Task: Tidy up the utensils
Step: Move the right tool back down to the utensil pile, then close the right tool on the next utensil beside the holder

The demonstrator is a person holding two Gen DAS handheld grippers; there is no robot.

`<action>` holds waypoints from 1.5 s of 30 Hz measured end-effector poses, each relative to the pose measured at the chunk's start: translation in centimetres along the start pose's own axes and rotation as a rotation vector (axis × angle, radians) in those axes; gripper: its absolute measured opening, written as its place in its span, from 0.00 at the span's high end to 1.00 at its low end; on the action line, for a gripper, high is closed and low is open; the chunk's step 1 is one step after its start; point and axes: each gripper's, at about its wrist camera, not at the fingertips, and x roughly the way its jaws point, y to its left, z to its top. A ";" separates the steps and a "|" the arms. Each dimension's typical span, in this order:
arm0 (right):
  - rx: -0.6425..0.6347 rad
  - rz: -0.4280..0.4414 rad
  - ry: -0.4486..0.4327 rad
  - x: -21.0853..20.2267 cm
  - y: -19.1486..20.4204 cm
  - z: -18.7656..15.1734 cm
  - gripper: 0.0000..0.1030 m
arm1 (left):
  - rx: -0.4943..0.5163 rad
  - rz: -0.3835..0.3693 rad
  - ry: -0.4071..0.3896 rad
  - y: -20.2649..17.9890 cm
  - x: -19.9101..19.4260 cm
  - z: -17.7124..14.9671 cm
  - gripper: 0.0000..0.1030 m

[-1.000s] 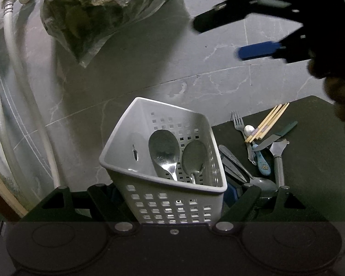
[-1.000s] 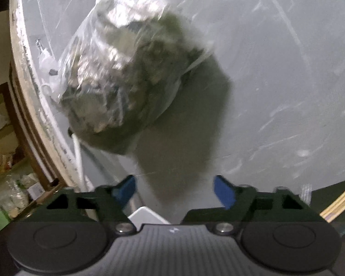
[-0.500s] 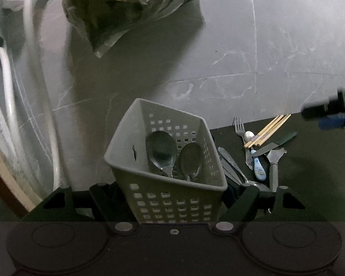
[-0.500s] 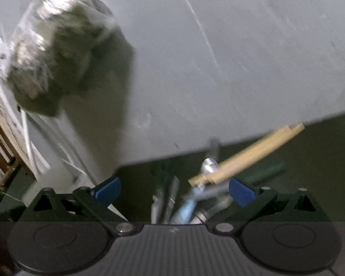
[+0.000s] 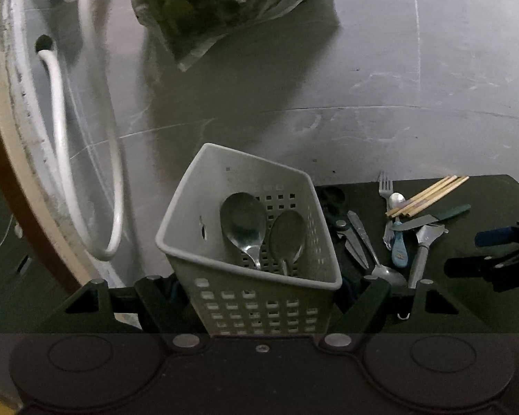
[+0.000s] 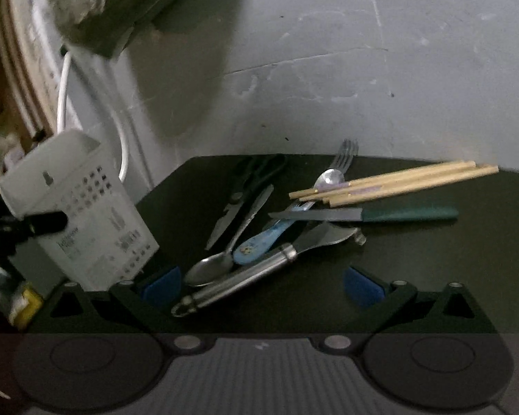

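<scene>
A black mat (image 6: 467, 276) lies on grey marbled stone (image 5: 363, 86), white hoses (image 5: 117, 173) to the side; the label on the perforated grey plastic basket (image 5: 259, 297) is too blurred to read; the left gripper (image 5: 259, 290) clamps that basket, two steel spoons (image 5: 245, 221) inside; the right gripper (image 6: 261, 285) gapes wide, the steel-handled peeler (image 6: 245, 276) and loose cutlery between and just ahead of its jaws, untouched.

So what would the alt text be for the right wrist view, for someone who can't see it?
An open right gripper hovers over utensils piled on a dark mat: a metal peeler, spoon, scissors, green-handled knife and wooden chopsticks. At left, the left gripper holds a tilted white perforated basket.
</scene>
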 end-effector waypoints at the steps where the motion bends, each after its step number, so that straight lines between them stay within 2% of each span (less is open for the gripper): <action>1: -0.031 -0.008 -0.003 0.2 -0.1 0.0 0.00 | -0.005 0.008 -0.001 -0.2 -0.1 -0.1 0.23; 7: -0.235 -0.039 -0.023 1.8 -0.4 0.8 0.00 | -0.025 0.046 -0.007 -1.2 -0.3 -0.2 0.23; 11: -0.364 0.019 -0.014 2.5 0.5 0.9 0.01 | -0.031 0.060 -0.013 -1.5 -0.4 -0.3 0.23; 14: -0.422 0.088 -0.015 2.7 1.7 0.7 0.01 | -0.033 0.068 -0.019 -1.7 -0.5 -0.4 0.23; 17: -0.492 0.118 -0.033 3.1 3.0 0.2 0.01 | -0.035 0.074 -0.022 -1.8 -0.6 -0.4 0.23; 23: -0.662 0.090 -0.077 4.4 5.0 -1.7 0.06 | -0.036 0.081 -0.022 -2.1 -0.6 -0.4 0.23; 26: -0.697 0.084 -0.109 4.6 5.4 -2.2 0.08 | -0.037 0.084 -0.020 -2.1 -0.6 -0.3 0.23; 33: -0.718 0.092 -0.110 5.3 5.8 -1.7 0.23 | -0.037 0.084 -0.021 -2.1 -0.6 -0.3 0.23; 39: -0.732 0.090 -0.102 5.7 6.1 -1.2 0.29 | -0.036 0.082 -0.022 -2.1 -0.6 -0.3 0.23; 41: -0.738 0.091 -0.098 5.8 6.3 -1.0 0.34 | -0.036 0.082 -0.023 -2.1 -0.7 -0.3 0.23; 43: -0.751 0.089 -0.077 6.3 6.7 -0.8 0.46 | -0.036 0.082 -0.023 -2.1 -0.6 -0.3 0.23; 45: -0.765 0.085 -0.063 6.7 7.0 -0.8 0.53 | -0.036 0.081 -0.023 -2.1 -0.6 -0.3 0.23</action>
